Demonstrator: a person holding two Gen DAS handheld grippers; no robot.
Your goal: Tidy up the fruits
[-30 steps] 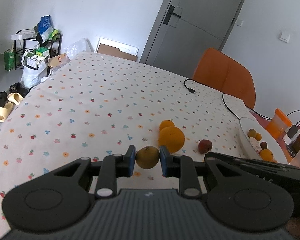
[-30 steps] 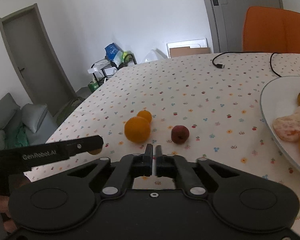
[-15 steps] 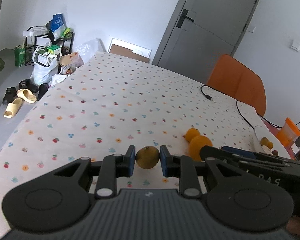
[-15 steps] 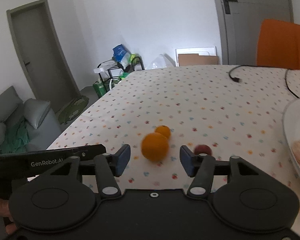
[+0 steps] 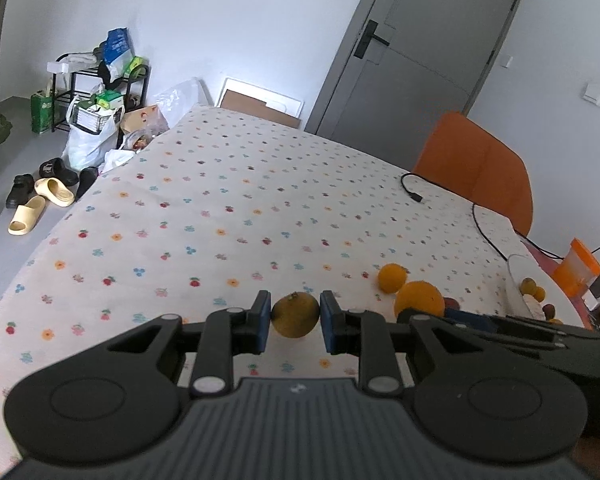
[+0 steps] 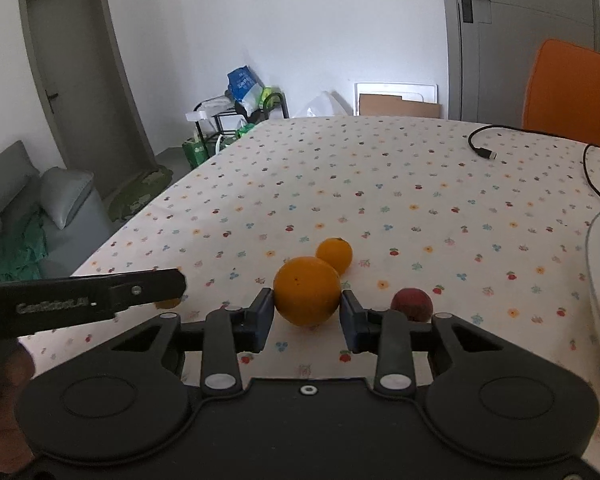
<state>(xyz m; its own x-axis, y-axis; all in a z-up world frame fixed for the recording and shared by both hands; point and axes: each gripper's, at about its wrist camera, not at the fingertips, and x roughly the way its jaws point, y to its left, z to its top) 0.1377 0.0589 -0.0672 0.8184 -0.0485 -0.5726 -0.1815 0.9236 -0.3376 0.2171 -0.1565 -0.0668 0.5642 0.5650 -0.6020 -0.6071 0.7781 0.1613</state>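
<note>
L claw (image 5: 295,316) clamped on 1 yellowish fruit (image 5: 295,315), R claw (image 6: 307,314) closing round 1 big orange (image 6: 307,291)

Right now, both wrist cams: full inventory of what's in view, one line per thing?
big orange: 1, orange, on the tablecloth between the right gripper's closing jaws
small orange: 1, orange, just behind the big orange
red fruit: 1, dark red, on the cloth right of the big orange
yellow-brown fruit: 1, dull yellow, clamped in the left gripper
plate: 1, white, right edge of the table, several small fruits on it
cable: 1, black, far right of the table
chair: 1, orange, behind the table
left gripper: 1, black with blue pads
right gripper: 1, black with blue pads
</note>
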